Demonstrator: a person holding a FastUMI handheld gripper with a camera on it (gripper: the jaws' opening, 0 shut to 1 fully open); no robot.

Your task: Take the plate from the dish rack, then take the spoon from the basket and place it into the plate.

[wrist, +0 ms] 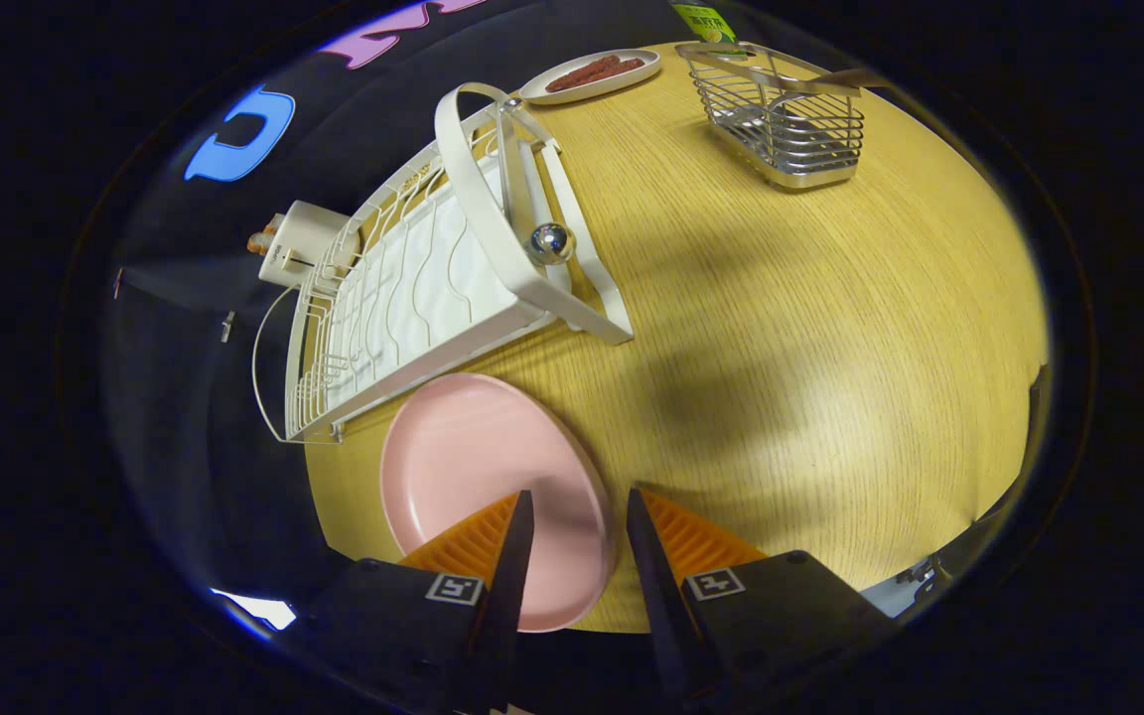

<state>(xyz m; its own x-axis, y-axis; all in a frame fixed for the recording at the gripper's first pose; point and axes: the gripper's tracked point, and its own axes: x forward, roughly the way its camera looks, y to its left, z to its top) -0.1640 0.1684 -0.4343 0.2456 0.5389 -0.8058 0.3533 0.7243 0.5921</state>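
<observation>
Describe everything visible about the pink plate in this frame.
The pink plate is round, shallow, matte and plastic-looking, with a low raised rim and nothing on it. It appears to lie flat on the wooden table, just in front of the white dish rack. The gripper is open above its near edge, one finger overlapping it.

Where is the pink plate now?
The pink plate lies on the wooden table beside the white dish rack, its edge between the open gripper's fingers.

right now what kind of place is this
Likely a staged kitchen tabletop in a recording booth: a white dish rack, a wire basket and a pink plate on a wooden table. The gripper is open over the plate's rim.
</observation>
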